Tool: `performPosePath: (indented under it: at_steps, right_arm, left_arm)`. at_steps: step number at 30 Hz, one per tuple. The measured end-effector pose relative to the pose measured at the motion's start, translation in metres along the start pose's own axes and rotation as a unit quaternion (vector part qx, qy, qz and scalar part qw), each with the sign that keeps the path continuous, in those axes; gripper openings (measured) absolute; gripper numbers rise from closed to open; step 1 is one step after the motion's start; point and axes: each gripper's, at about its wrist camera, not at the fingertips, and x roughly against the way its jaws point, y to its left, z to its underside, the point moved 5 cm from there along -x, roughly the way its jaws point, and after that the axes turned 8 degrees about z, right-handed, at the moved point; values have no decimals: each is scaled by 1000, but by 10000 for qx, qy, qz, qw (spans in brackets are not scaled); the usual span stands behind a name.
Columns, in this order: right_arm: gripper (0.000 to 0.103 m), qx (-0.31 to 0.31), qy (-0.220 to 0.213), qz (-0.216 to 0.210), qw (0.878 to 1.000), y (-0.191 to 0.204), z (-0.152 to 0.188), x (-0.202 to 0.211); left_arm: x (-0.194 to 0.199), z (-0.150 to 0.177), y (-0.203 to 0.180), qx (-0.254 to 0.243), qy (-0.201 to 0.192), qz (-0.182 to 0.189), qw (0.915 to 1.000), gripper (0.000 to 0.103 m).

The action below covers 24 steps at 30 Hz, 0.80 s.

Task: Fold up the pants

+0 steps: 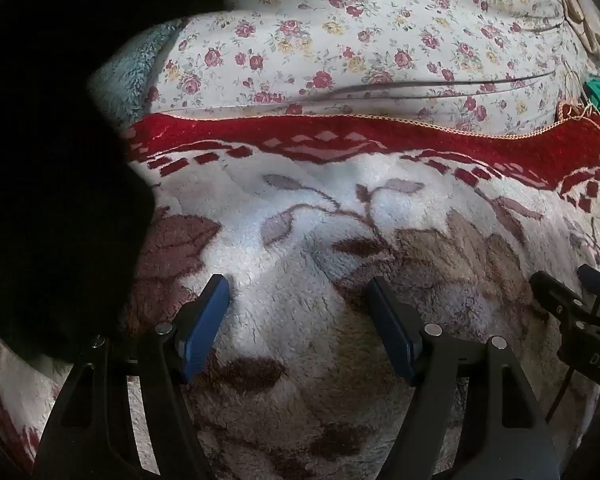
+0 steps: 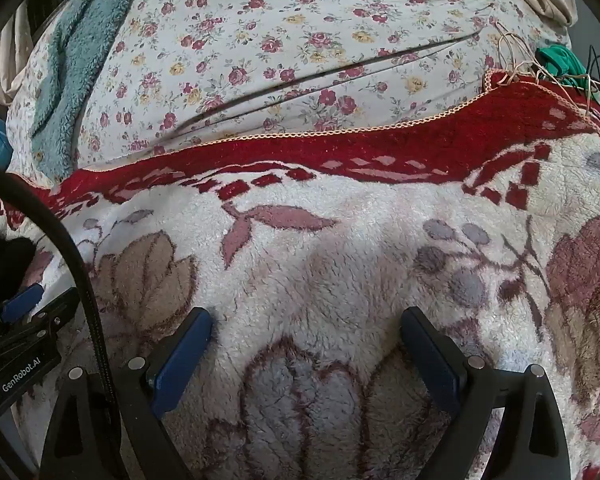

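Landmark: the red border band (image 1: 340, 136) of the fleece blanket (image 1: 300, 320); all places below are given rel. to it.

Left tongs (image 1: 298, 296): spread wide, nothing between the blue pads (image 1: 204, 324). I hold them tilted down over the pale part of the blanket, on the near side of the red band, not touching any garment. Judged reason: kept open and aimed down, ready for a first pinch.

Right tongs (image 2: 306, 330): spread as wide as they go, also empty. Same near side of the red band, over the flower pattern, close beside the left pair; each pair shows at the edge of the other's view. Judged reason: both tools sit together as a start pose, w/ no cloth taken up.

Pants (image 1: 56, 200): dark mass at the far left of the left view, reaching from beyond the red band down to the near side of it, lying over the blanket's left part. I take it to be the pants; too dark to be sure.

Pants, look: black, no seam, waistband or leg visible. Can't tell if flat, bunched or part-folded. Edge nearest my left pad looks rounded and soft.

Beyond the band: flowered sheet (image 2: 300, 60), w/ a teal fuzzy cloth (image 2: 68, 60) at its left end.

Task status, est.: fold not begun; neither pair grips cloth.
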Motion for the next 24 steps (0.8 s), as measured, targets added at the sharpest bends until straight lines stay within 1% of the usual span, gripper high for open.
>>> performPosePath:
  at_steps: [5, 24]
  right_arm:
    - [95, 1, 1, 1, 10000, 0, 0, 0]
    - [95, 6, 1, 6, 10000, 0, 0, -1]
  left_arm:
    - [-1, -2, -6, -4, 1, -7, 10000, 72]
    - [1, -3, -4, 12, 1, 13, 10000, 72]
